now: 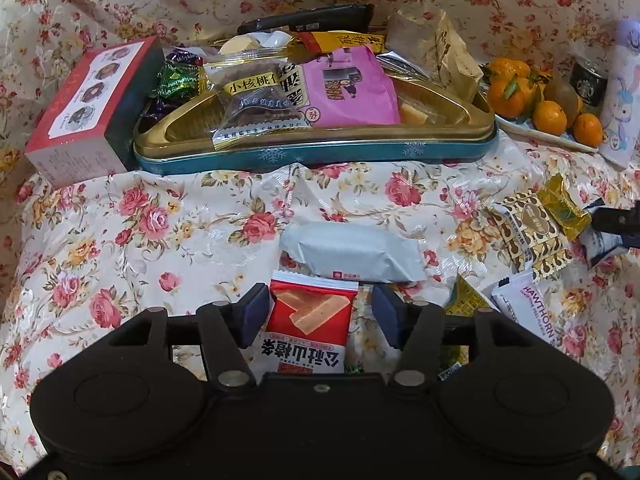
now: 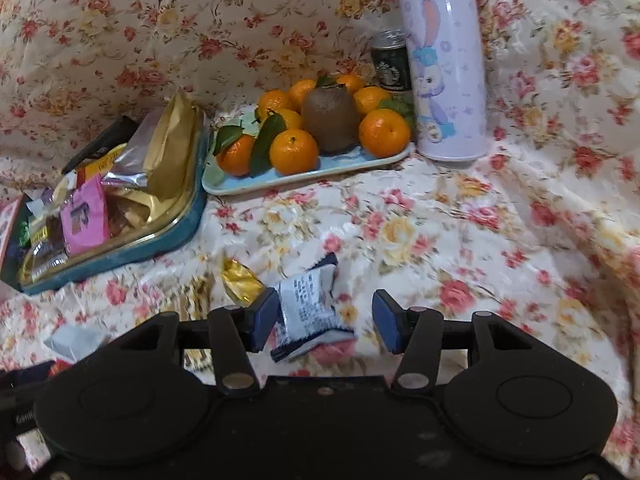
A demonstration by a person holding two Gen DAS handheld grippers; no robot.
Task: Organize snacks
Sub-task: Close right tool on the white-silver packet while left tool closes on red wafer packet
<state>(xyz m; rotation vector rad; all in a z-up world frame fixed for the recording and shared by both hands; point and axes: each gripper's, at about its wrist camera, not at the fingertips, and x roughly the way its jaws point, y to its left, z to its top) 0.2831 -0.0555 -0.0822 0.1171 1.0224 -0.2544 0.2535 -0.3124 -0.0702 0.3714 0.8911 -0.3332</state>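
Snacks are split between the teal tin (image 1: pixel 312 152) with its gold plastic liner and the floral cloth (image 1: pixel 160 220) in front of it. The tin is an oblong with rounded corners, piled with crinkly stuff: a pink packet (image 1: pixel 348 88), a clear walnut-cake sleeve (image 1: pixel 256 108), a brown paper bag (image 1: pixel 444 52). A red and white carton (image 1: pixel 92 108) sits tight against its left edge, and a pale blue tray (image 2: pixel 304 176) of tangerines and a kiwi sits just off its right edge.

Loose ones: a smooth grey pillow pack (image 1: pixel 352 252), a black-and-gold patterned sachet (image 1: pixel 528 236), a hawthorn bar (image 1: pixel 528 304). The cloth left of the grey pack is bare, so there's room on that side.

The left gripper (image 1: pixel 320 320) stands wide apart around a red wafer packet (image 1: pixel 312 320), left pad right at the packet's edge, right pad clear of it. The right gripper (image 2: pixel 324 320) is also apart, with a crumpled white and navy wrapper (image 2: pixel 308 312) between the pads, touching or nearly touching the left one. A gold foil candy (image 2: pixel 240 280) lies just beside it.
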